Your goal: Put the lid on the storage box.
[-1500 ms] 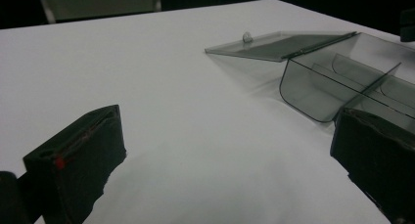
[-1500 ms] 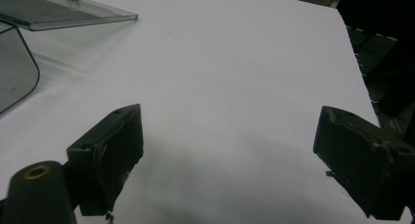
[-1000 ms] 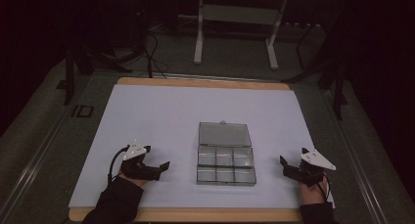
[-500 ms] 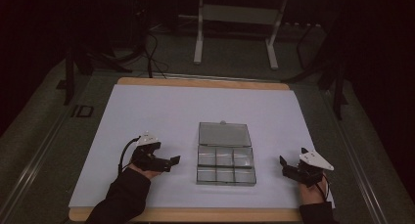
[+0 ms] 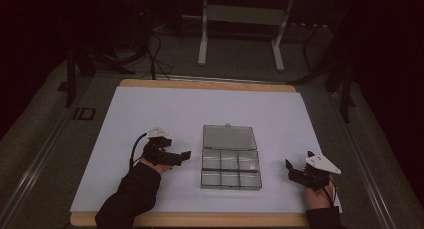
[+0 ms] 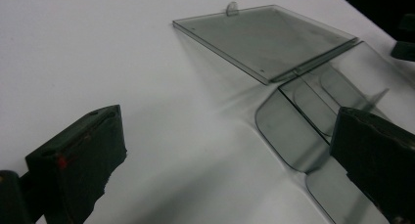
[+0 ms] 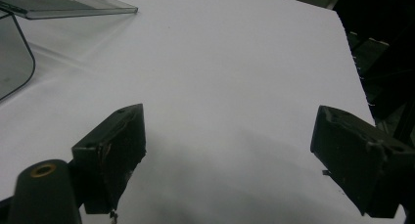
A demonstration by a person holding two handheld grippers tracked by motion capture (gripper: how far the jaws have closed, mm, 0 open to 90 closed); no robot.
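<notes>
Moving in now, the left gripper (image 5: 186, 155) has slid closer to the clear compartment box (image 5: 231, 168), which lies open mid-bench (image 5: 150, 109), lid (image 5: 229, 137) flat behind it. Left fingers (image 6: 78, 160) gape wide, holding nothing; right gripper (image 5: 289, 167) waits well apart, fingers equally spread, empty.

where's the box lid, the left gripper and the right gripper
box lid (image 5: 229, 137), high view, middle of the open flap
left gripper (image 5: 185, 155), high view, between its fingertips
right gripper (image 5: 288, 167), high view, between its fingertips
</notes>
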